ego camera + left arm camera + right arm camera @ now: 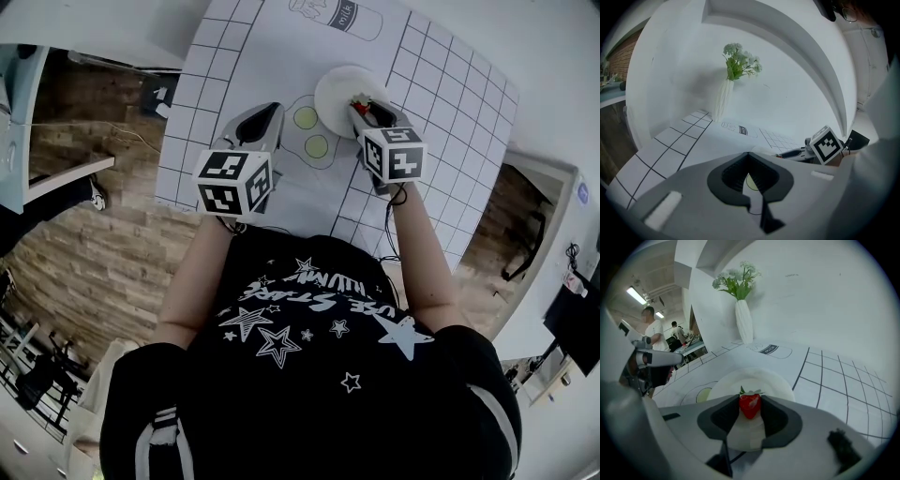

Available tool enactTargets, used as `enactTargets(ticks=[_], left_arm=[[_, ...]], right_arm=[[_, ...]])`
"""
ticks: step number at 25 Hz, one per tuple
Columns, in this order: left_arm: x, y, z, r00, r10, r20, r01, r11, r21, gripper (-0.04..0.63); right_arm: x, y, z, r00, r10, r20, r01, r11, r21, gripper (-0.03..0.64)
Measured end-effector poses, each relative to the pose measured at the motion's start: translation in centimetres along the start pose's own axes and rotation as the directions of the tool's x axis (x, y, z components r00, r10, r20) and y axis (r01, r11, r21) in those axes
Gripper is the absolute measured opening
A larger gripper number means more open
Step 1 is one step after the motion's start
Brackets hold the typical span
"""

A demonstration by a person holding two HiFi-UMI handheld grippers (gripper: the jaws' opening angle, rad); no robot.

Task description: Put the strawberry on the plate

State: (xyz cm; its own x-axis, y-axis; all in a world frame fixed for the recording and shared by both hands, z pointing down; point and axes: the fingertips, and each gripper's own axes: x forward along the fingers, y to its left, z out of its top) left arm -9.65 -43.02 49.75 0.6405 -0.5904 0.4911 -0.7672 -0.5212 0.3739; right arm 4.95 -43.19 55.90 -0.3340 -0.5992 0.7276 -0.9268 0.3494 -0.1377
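One strawberry [750, 405] is pinched between the right gripper's [750, 400] jaws, over the one white plate [780, 383]. Two green circles [306, 117] lie at the plate's 8 o'clock. The left gripper [748, 155], at the plate's 9 o'clock, has its jaws pressed together on nothing. One vase [744, 322] stands beyond the plate at 11 o'clock.

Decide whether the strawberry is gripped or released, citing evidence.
Gripped: the right hand-held gripper has its jaws closed on the strawberry above the plate. Contact with the plate: cannot tell.

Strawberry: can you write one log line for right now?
right gripper: shut on strawberry | above plate | left gripper: shut, empty
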Motion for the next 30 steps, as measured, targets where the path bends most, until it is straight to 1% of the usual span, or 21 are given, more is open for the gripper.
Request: enactTargets(ticks=[6, 15, 21, 26, 30], left_arm=[[-0.4, -0.3, 0.2, 1.0, 0.01, 0.009, -0.01, 1.0, 0.021, 0.006], [-1.5, -1.7, 0.0, 0.999, 0.032, 0.019, -0.033, 0.999, 0.037, 0.006], [-2.0, -4.2, 0.0, 0.998, 0.047, 0.039, -0.049, 0.997, 0.052, 0.006], [-2.7, -6.8, -0.6, 0.996, 0.064, 0.064, -0.067, 0.996, 0.056, 0.006], [-3.7, -8.5, -0.7, 0.99, 0.097, 0.106, -0.103, 0.994, 0.046, 0.006]], right_arm=[[-0.1, 0.3, -0.1, 0.999, 0.032, 0.003, -0.032, 0.999, 0.006, 0.15], [-2.2, 0.0, -0.6, 0.999, 0.044, 0.012, -0.044, 0.999, 0.01, 0.152], [-4.9, -0.9, -1.0, 0.997, 0.054, 0.06, -0.055, 0.998, 0.015, 0.151], [-7.4, -1.1, -1.5, 0.99, 0.107, 0.096, -0.107, 0.994, -0.008, 0.15], [-9.3, -1.1, -1.9, 0.983, 0.144, 0.112, -0.141, 0.989, -0.033, 0.15]])
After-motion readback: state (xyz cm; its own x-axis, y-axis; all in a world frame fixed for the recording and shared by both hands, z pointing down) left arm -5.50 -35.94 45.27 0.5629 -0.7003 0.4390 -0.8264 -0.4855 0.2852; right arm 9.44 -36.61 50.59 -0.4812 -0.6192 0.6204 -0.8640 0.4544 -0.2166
